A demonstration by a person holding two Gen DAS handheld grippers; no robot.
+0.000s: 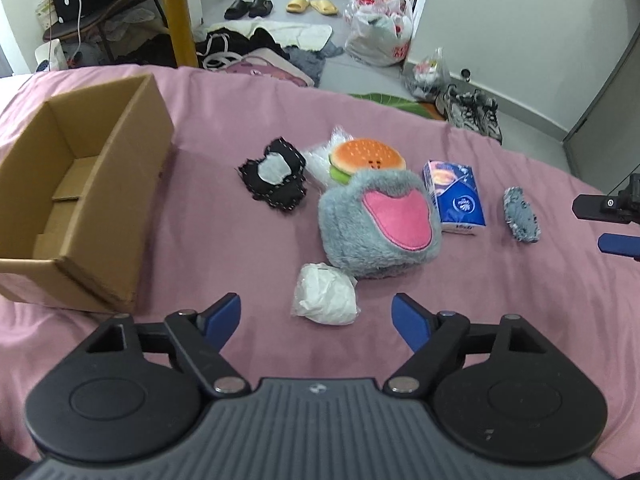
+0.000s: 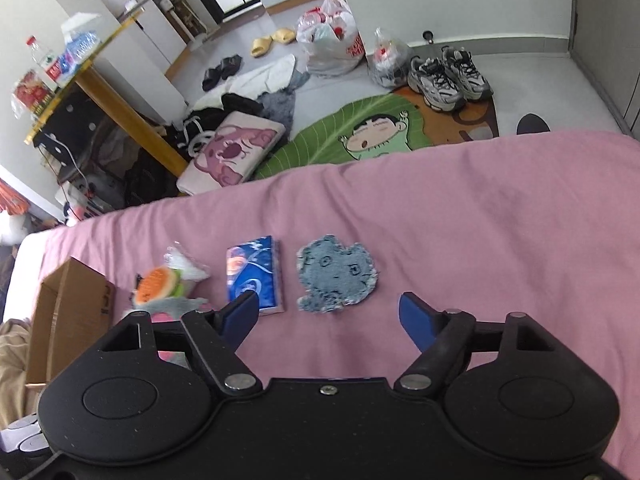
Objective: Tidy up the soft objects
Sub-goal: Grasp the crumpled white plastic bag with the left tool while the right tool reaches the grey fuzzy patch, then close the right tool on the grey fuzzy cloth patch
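— What does the left view show that the right one does not?
— The inside of the box, a black patch and a white wad just before the left tongs. They gape wide, holding nothing.
— And the right view?
— The blue patch flat on the bed, beside the tissue pack. The right tongs are also wide apart, empty. The burger toy is blurred there, perhaps touching the grey plush.
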